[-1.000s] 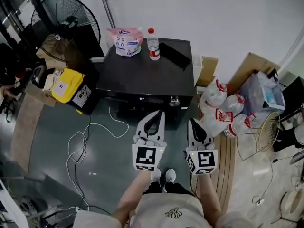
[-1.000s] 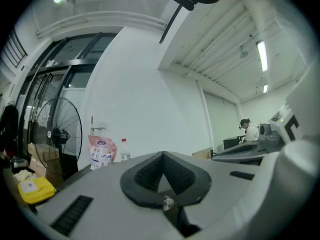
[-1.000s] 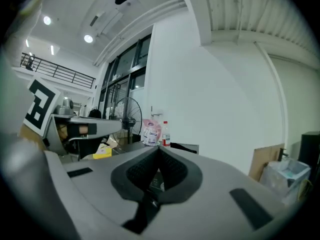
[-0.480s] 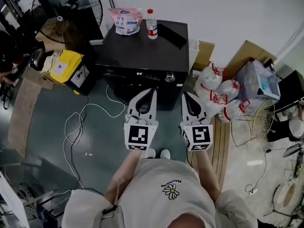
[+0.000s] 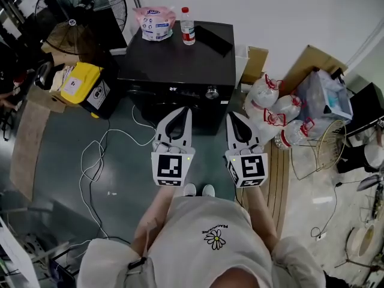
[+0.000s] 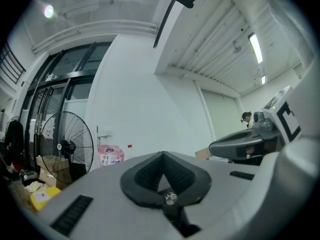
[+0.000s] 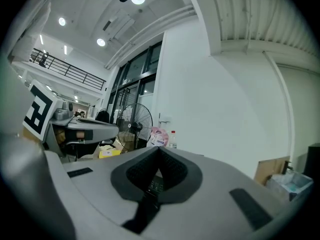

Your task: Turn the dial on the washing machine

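Your left gripper (image 5: 182, 113) and right gripper (image 5: 233, 117): pinched closed, empty. Dial (image 5: 211, 92) at right's eleven o'clock; spread jaws squarely if reaching.

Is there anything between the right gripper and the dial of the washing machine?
Nothing visible: the right gripper, jaws together and empty, points toward the dial with only open space between.

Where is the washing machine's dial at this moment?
In the head view, the silver dial sits on the front of the black washing machine, toward its right end, just beyond the right gripper.
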`<state>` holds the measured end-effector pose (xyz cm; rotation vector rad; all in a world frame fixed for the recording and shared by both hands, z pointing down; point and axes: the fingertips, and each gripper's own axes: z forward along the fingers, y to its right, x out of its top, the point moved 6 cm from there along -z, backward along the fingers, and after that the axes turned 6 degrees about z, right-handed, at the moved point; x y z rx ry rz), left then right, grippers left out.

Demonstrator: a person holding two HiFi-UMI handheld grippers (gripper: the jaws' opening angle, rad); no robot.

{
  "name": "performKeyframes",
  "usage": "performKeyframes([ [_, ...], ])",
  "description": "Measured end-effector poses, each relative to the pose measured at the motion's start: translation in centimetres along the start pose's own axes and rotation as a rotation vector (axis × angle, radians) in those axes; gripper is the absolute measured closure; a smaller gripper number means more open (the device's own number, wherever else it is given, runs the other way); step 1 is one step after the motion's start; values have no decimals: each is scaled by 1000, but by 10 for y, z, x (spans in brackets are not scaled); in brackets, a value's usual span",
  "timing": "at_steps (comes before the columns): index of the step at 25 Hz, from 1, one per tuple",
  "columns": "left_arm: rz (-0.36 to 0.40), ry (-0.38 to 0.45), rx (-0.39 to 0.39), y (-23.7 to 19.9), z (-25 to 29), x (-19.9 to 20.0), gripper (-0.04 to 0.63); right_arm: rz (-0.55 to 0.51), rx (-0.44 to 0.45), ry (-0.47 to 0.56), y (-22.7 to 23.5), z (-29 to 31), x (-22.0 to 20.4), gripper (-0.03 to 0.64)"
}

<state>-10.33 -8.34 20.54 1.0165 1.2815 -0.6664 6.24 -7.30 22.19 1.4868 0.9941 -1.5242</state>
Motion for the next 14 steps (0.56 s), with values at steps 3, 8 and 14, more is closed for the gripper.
performKeyframes([
  [3,0,4,-4,0,1,0,597,-1,-3,-8,0,0,-1,614],
  [8,-5,8,-15,1,2,-2,597,-7,0,-13,-3,2,-2,614],
  [14,-13,10,-9,-4,1,-2,597,-15,2,-15,-5,4,-1,614],
])
